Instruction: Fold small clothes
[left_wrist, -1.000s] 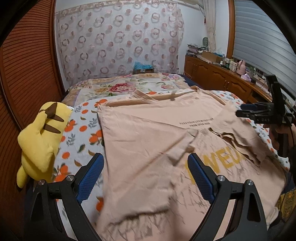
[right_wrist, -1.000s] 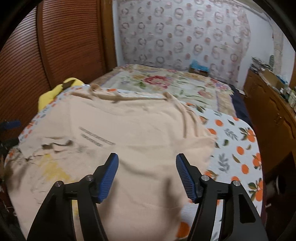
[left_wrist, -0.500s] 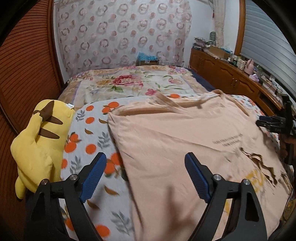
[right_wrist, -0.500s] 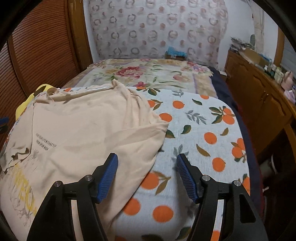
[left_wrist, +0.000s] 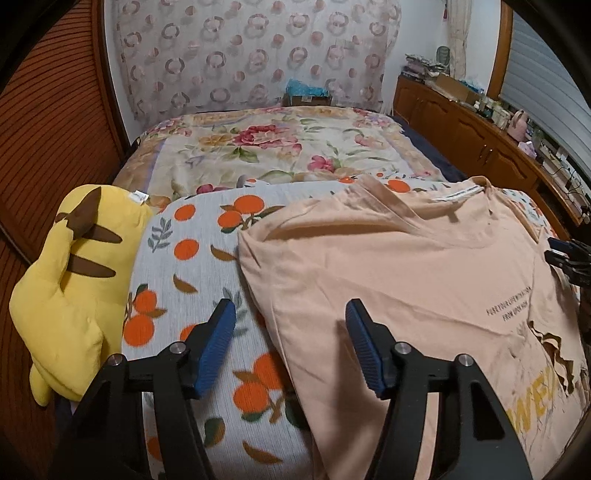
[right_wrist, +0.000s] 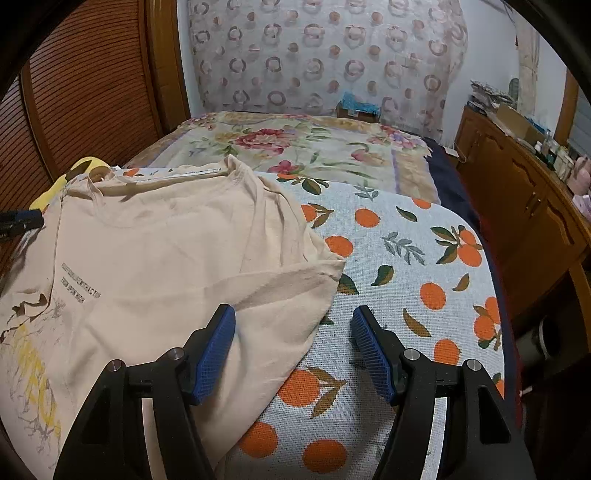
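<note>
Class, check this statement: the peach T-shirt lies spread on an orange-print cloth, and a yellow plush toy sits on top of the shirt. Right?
Not quite. The left wrist view shows the yellow plush toy beside the peach T-shirt, apart from it, at the edge of the orange-print cloth.

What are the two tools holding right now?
Nothing. The left tool, whose jaws have just been closing, straddles the shirt's left edge; the right tool straddles its right sleeve edge. Neither pinches it.

Two matching handheld grippers, left gripper (left_wrist: 290, 345) and right gripper (right_wrist: 293, 347), filling the bottom of each frame; black angular arms with triangular cut-outs; ribbed blue pads (left_wrist: 215, 347); round silver screws (left_wrist: 177, 346) at the pivots.
</note>
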